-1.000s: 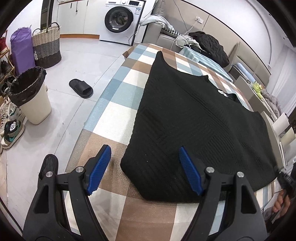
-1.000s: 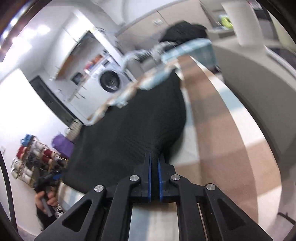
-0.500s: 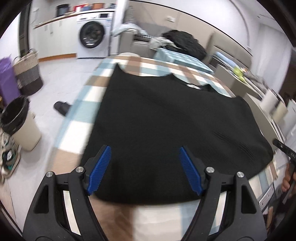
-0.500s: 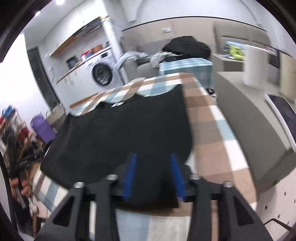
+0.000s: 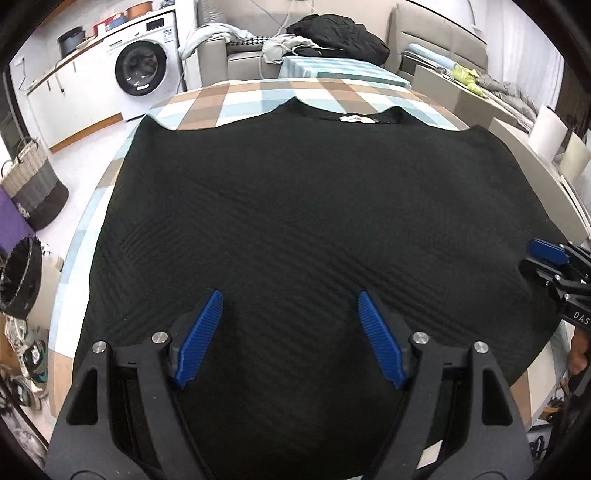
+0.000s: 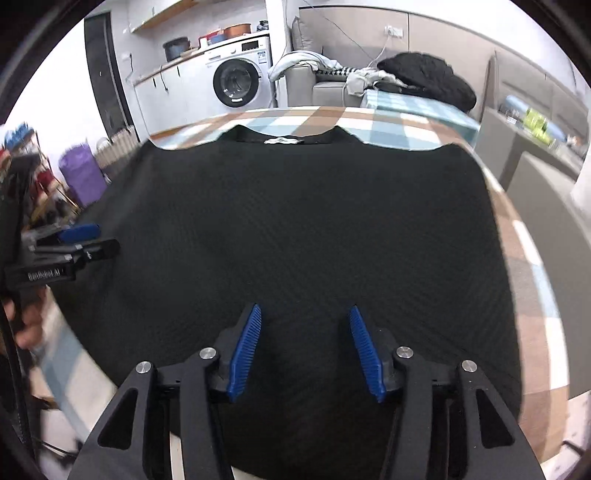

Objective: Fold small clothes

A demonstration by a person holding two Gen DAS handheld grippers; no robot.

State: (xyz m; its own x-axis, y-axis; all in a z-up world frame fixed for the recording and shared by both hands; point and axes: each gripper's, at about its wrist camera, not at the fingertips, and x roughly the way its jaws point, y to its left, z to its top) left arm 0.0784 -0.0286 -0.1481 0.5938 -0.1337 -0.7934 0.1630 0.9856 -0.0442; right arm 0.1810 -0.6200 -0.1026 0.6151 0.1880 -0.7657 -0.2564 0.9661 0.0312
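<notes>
1. The left claw (image 5: 290,339) is seen with its blue pads (image 5: 199,339) spread wide; nothing is held between them, and black cloth lies below.
2. The right claw (image 6: 304,352) is likewise parted, a little less widely, with nothing gripped.
3. Each claw is caught at the edge of the other's view: "DAS" can be read on the right one at the right edge of the left view, and blurred white lettering, not legible with certainty, is carried by the left one.
4. The black knitted top (image 5: 295,221) is spread flat over a checked tablecloth (image 5: 258,99), neckline at the far end, where a small white label (image 5: 357,119) is sewn; its print cannot be read.
5. Beyond the table, a washing machine (image 5: 142,70) and a sofa piled with clothes (image 5: 332,33) are seen.
</notes>
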